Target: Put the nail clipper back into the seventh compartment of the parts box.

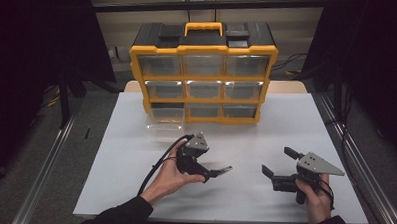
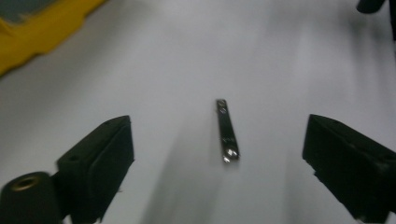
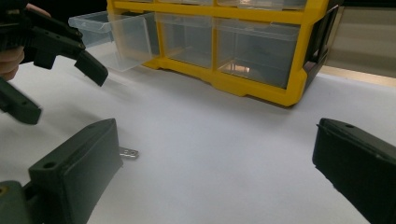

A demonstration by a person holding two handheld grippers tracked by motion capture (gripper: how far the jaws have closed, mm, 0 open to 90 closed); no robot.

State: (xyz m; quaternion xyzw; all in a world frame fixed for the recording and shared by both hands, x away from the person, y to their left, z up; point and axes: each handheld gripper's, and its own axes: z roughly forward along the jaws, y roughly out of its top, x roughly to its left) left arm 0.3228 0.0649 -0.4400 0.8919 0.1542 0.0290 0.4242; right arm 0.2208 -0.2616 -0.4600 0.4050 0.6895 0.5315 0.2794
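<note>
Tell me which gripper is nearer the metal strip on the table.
Left. The left gripper hangs right over the metal strip, jaws open either side of it; the right gripper sits farther off to its right.

Two hand-held black grippers, left gripper (image 1: 210, 165) and right gripper (image 1: 279, 166), each with blocky matte-black jaws, a grey three-cornered top plate with small screws and a trailing black cable; person in dark long sleeves (image 1: 120, 214).

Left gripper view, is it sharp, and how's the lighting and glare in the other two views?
Left gripper view: soft with motion blur, though the metal strip catches a highlight. High view: dim, dark surroundings, the white table brightest. Right gripper view: near jaws soft, faint reflections on the organizer drawers.
</note>
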